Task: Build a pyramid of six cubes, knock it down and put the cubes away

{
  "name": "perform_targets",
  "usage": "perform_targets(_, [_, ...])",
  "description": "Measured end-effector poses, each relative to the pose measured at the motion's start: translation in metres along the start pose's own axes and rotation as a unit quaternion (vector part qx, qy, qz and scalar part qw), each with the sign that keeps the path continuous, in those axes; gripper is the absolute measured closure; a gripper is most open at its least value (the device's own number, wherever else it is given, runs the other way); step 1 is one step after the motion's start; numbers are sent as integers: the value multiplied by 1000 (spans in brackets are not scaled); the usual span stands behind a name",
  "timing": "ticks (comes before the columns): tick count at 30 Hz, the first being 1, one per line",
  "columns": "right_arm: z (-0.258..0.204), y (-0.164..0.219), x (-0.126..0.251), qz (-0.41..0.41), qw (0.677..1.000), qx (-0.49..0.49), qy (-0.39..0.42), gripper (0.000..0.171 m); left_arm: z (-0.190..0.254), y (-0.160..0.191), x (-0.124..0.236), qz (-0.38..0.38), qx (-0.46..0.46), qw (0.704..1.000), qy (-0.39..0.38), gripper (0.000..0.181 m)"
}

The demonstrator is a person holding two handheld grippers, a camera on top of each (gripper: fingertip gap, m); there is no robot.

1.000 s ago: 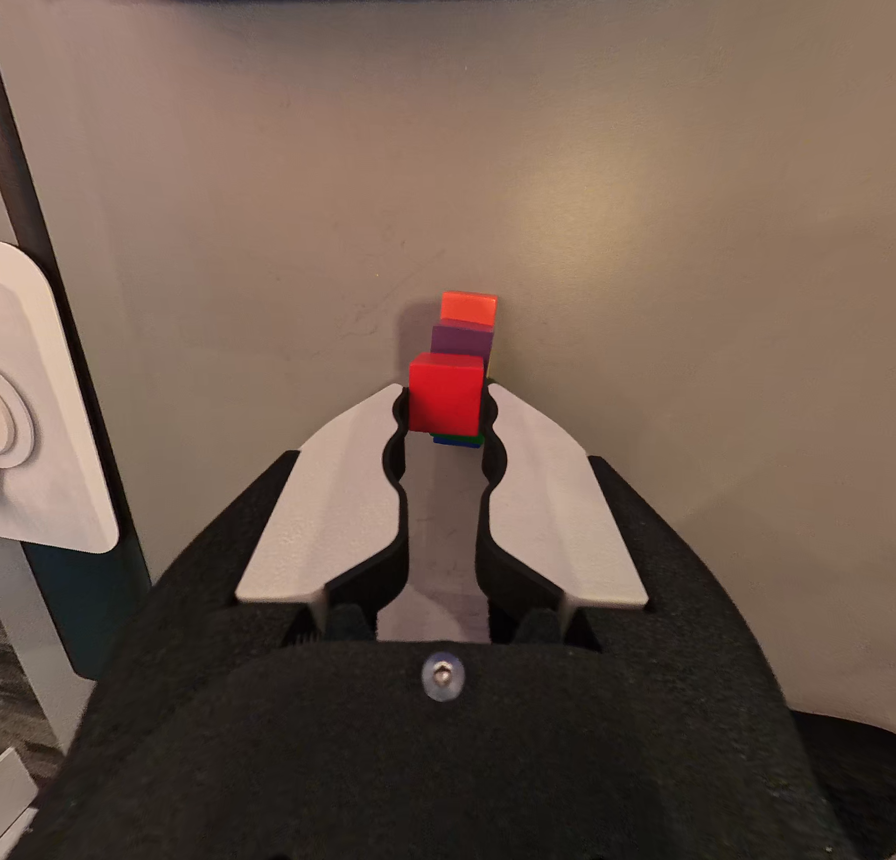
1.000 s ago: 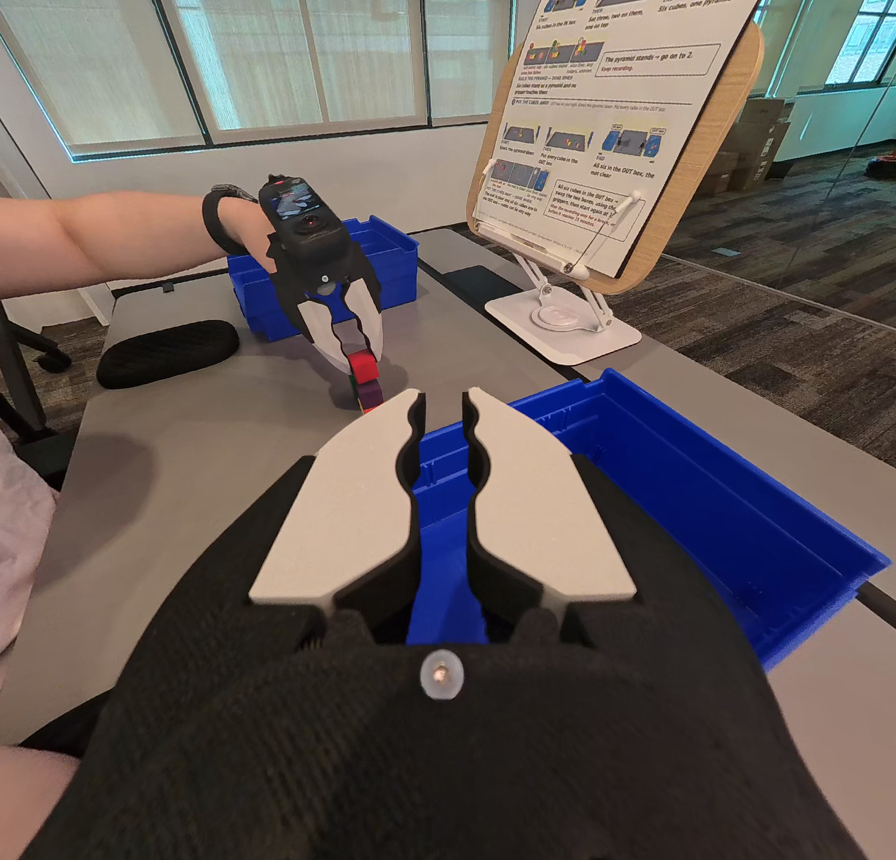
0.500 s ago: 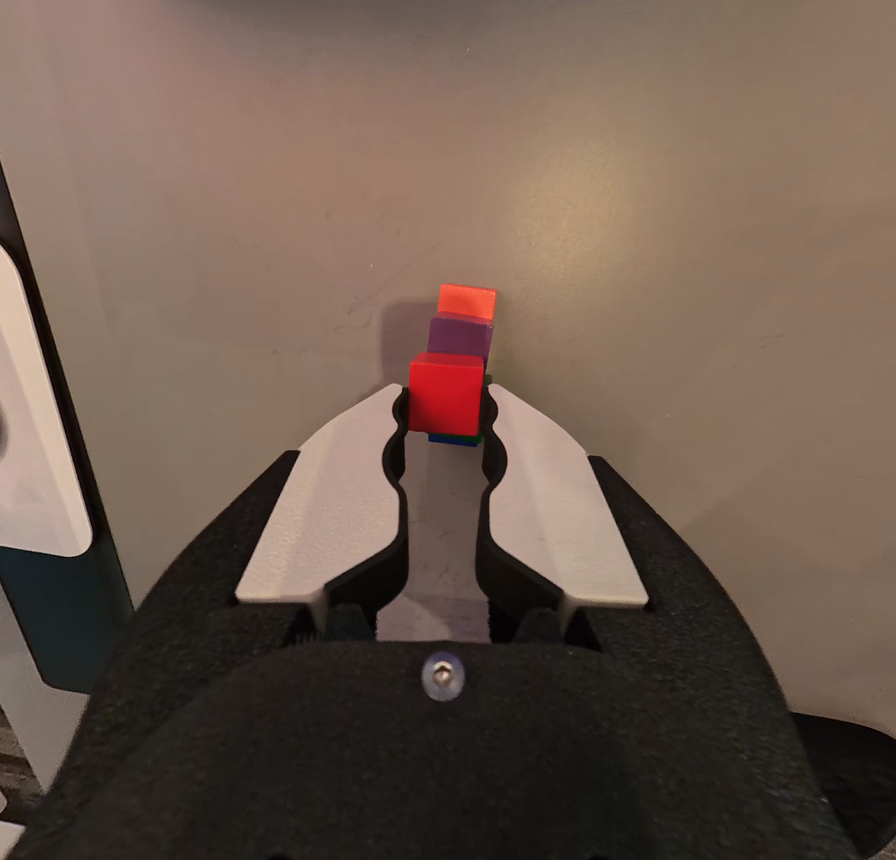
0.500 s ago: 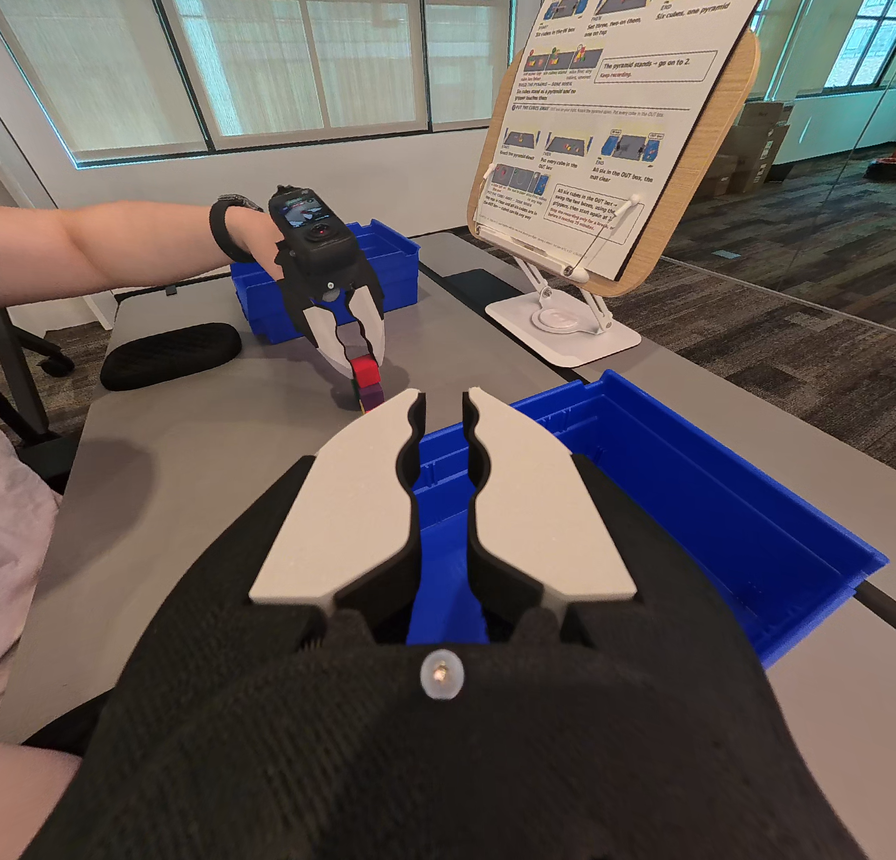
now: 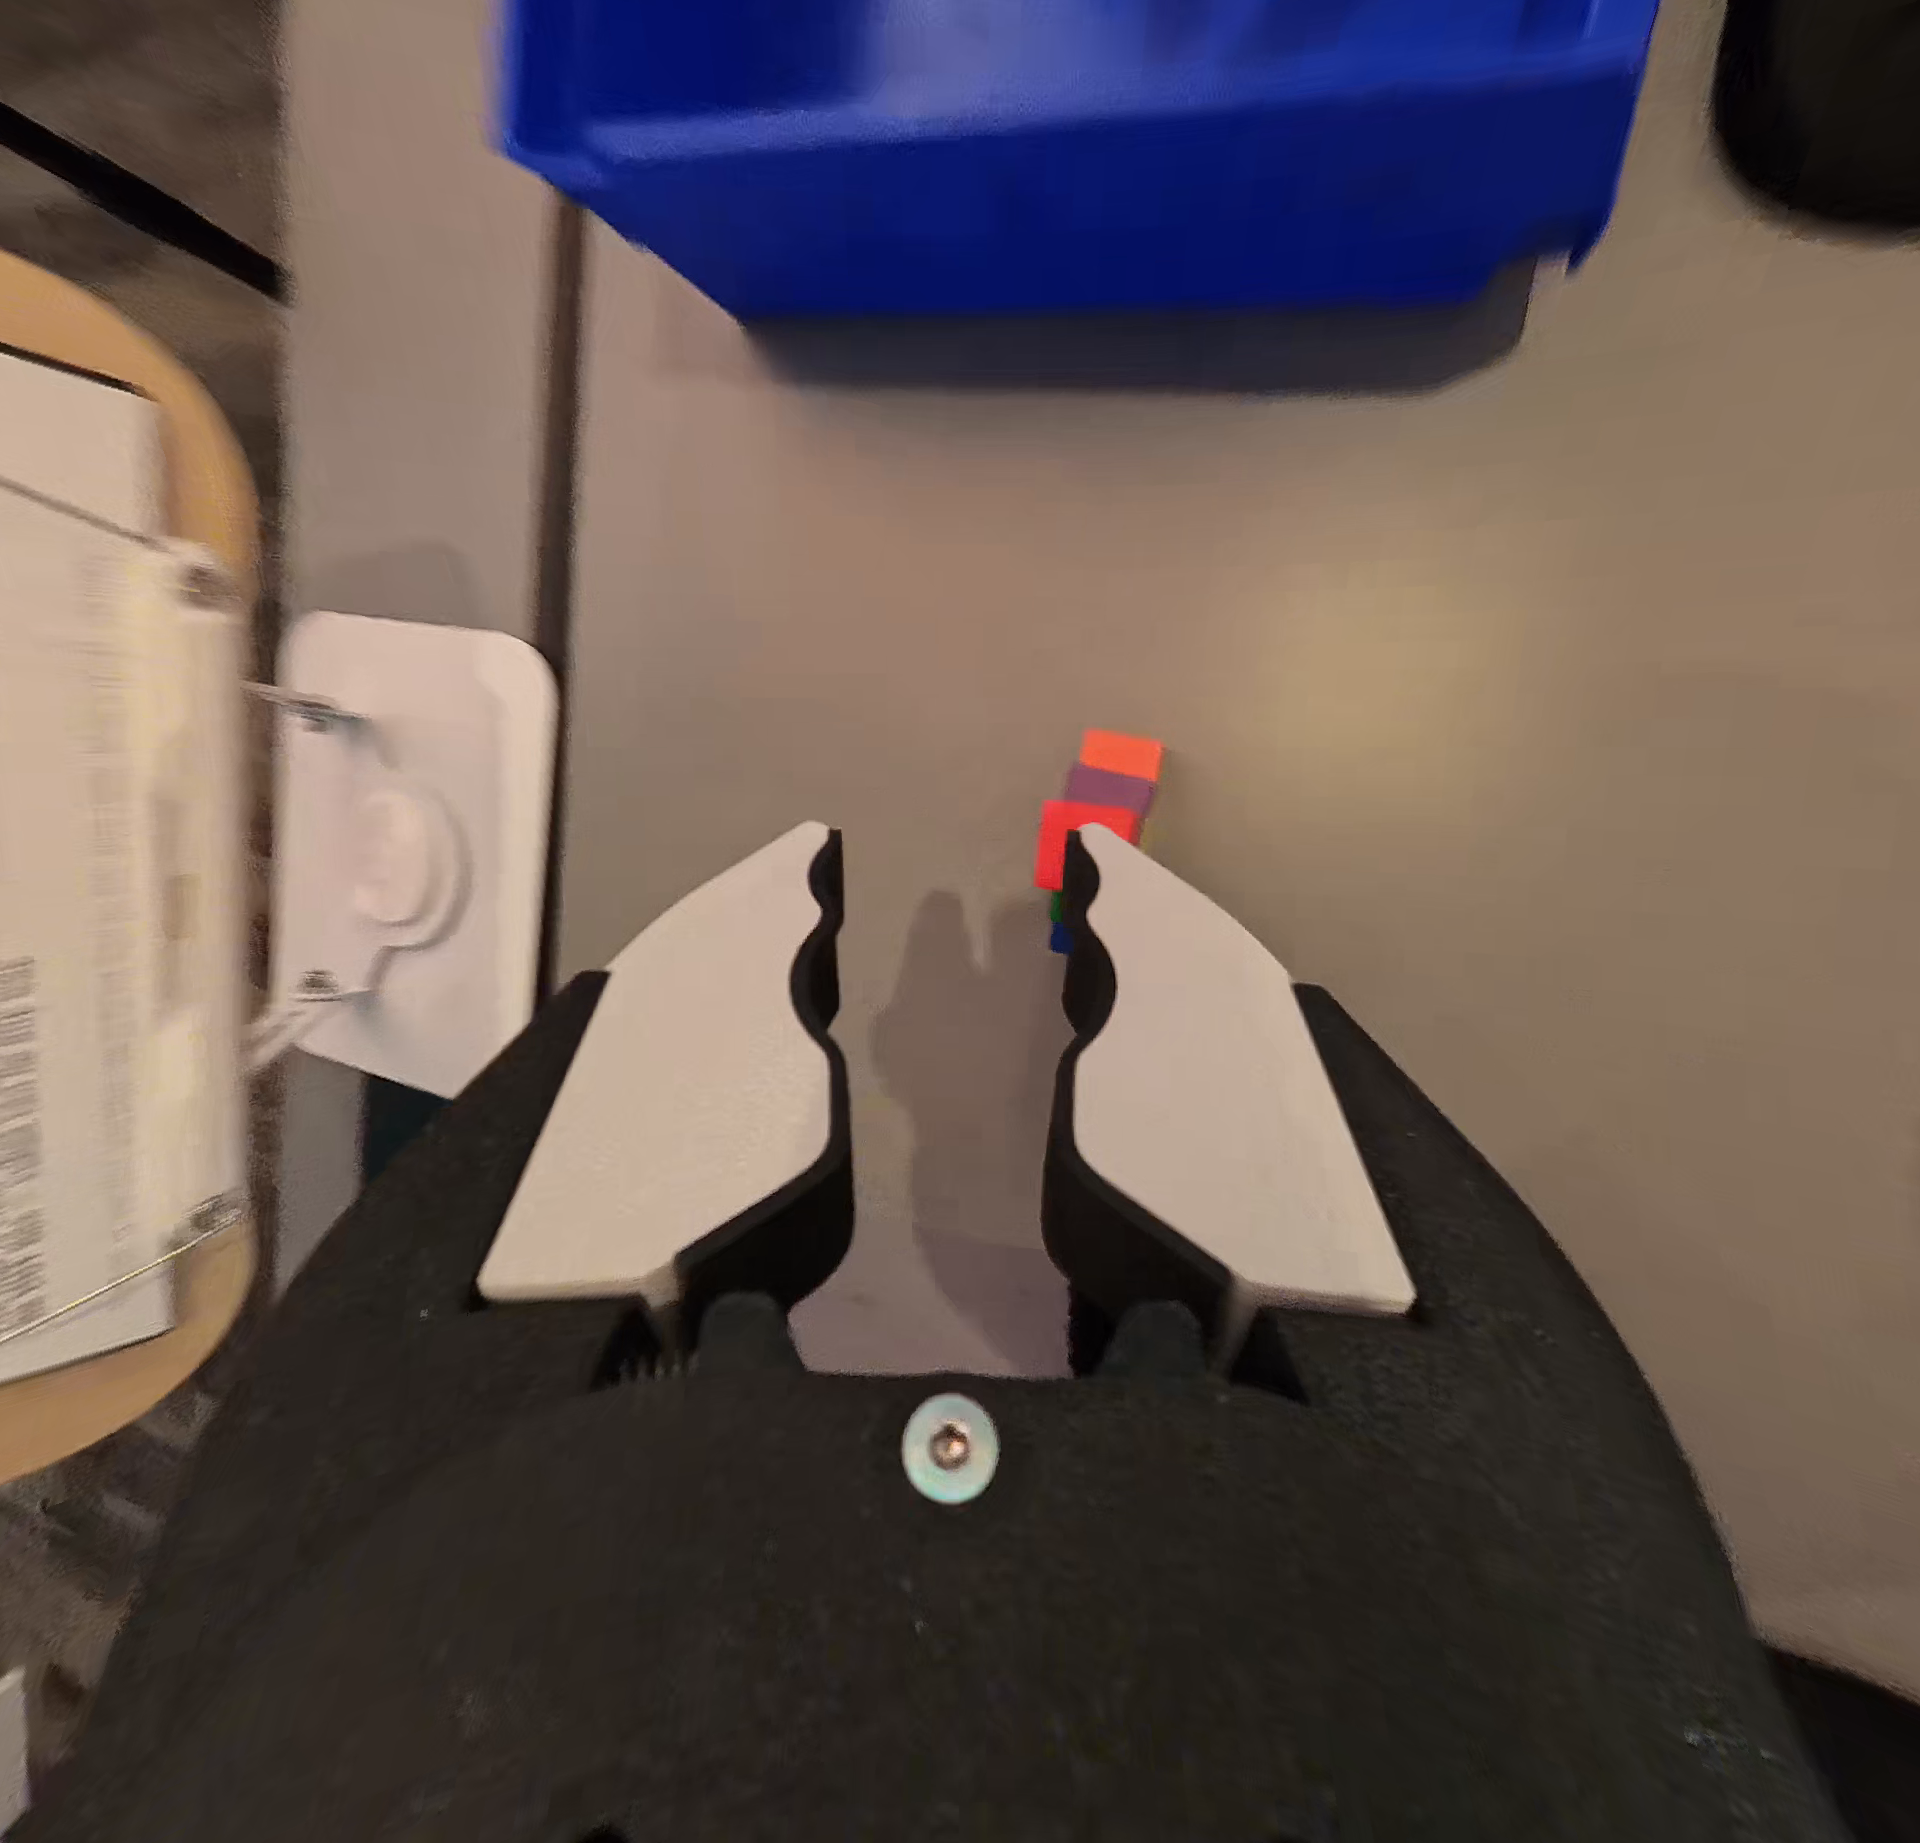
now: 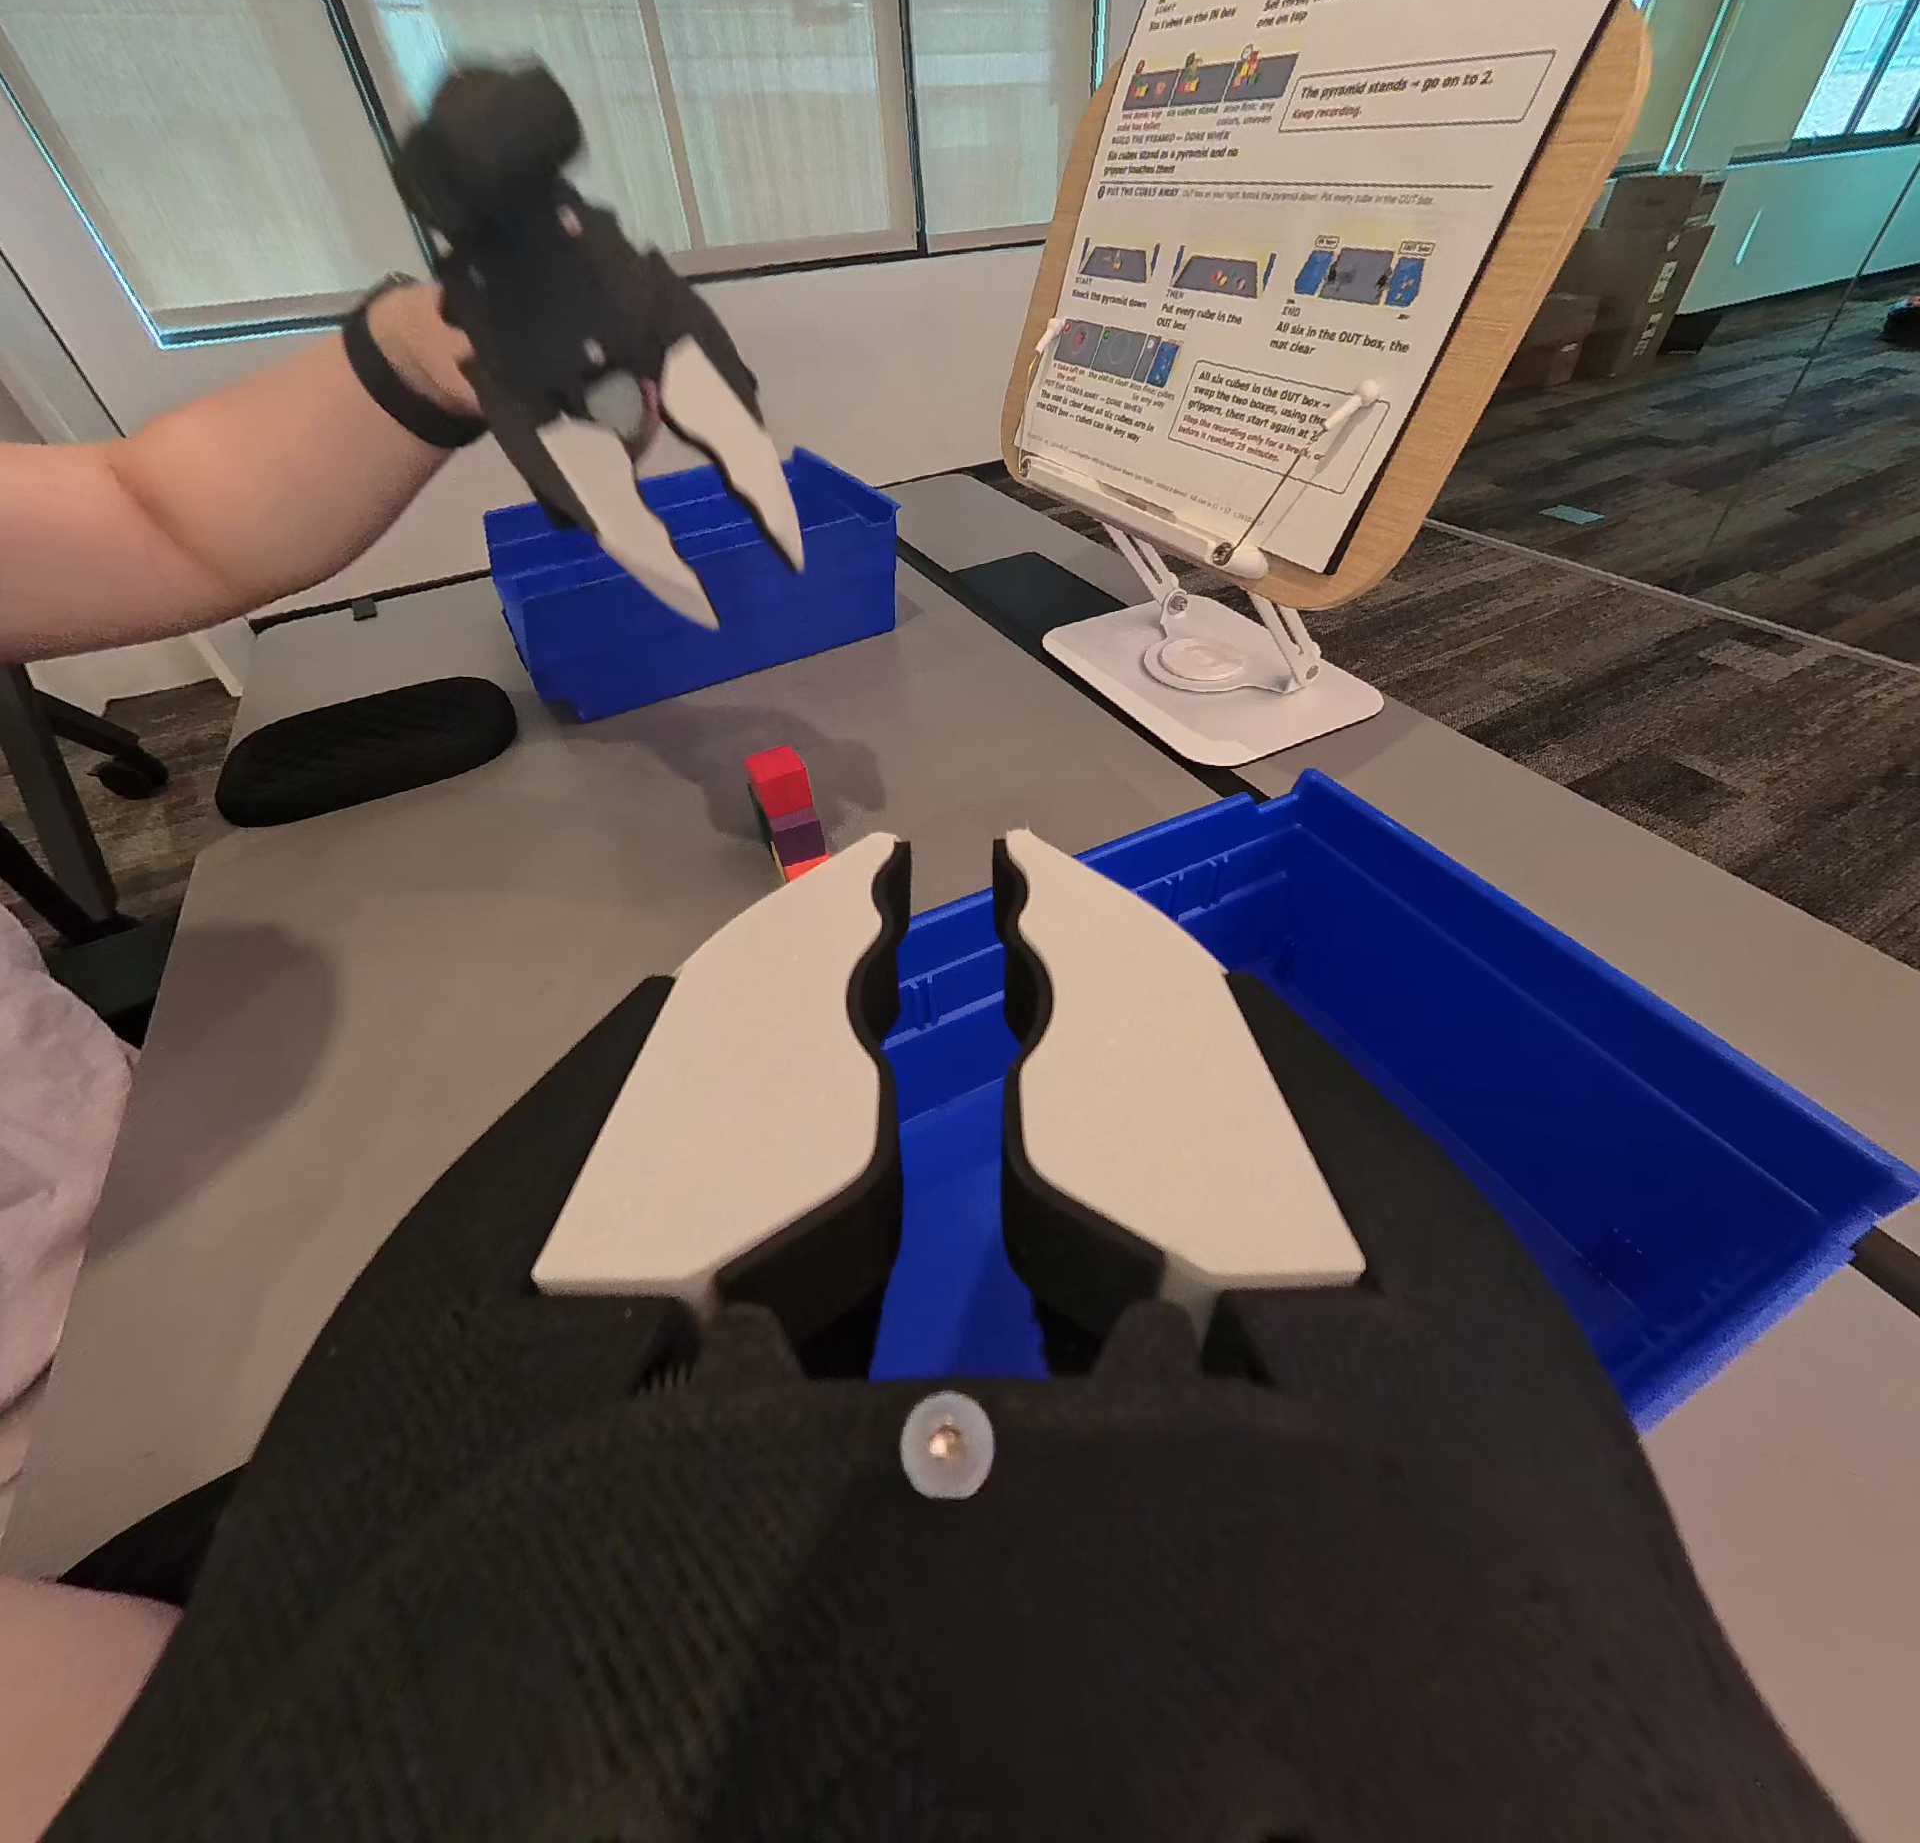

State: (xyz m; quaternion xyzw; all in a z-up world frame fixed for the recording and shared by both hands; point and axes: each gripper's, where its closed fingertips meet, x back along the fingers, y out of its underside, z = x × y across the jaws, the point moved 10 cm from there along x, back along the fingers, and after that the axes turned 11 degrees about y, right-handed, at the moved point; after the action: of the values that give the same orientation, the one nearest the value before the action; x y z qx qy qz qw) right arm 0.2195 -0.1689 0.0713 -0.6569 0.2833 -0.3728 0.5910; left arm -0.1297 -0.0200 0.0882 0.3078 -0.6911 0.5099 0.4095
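Note:
The cube stack stands on the grey table, seen edge-on. A red cube (image 6: 779,777) is on top, with a purple cube (image 6: 798,825) and an orange cube (image 6: 805,863) lower down. In the left wrist view the red cube (image 5: 1051,837), purple cube (image 5: 1110,787) and orange cube (image 5: 1122,752) lie just beyond my right fingertip. My left gripper (image 5: 951,843) is open and empty, raised well above the table (image 6: 743,588). My right gripper (image 6: 953,840) is narrowly open and empty over the near blue bin (image 6: 1455,1014).
A second blue bin (image 6: 727,640) stands at the table's far side, also in the left wrist view (image 5: 1039,183). A black pad (image 6: 364,744) lies left of it. A wooden document stand (image 6: 1507,339) on a white base (image 6: 1216,671) stands at the right. The tips of one gripper are about 25 cm away from the tips of the other.
My left gripper has let go of the red cube, opened, and lifted up and back from the stack. The red cube stays on top. My right gripper has not moved.

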Motion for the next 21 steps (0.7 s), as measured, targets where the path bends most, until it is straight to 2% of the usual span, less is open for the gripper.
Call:
perform_targets(4, [-1, 0, -4, -10, 1000, 2, 2, 155, 6, -3, 82, 154, 8, 984, -86, 141])
perform_targets(9, [-3, -2, -16, -29, 999, 17, 19, 155, 24, 21, 164, 305, 27, 931, -198, 136])
perform_targets(12, [-7, -8, -25, -29, 999, 25, 25, 155, 37, 42, 187, 337, 50, 905, -254, 135])
perform_targets(16, [-17, -16, -39, -42, 997, 53, 29, 155, 58, 73, 201, 399, 79, 869, -281, 131])
perform_targets(19, [-26, -21, -51, -57, 995, 73, 29, 155, 72, 101, 208, 455, 80, 822, -333, 131])
perform_targets(21, [-33, -24, -59, -63, 994, 86, 27, 155, 80, 120, 211, 497, 69, 786, -362, 145])
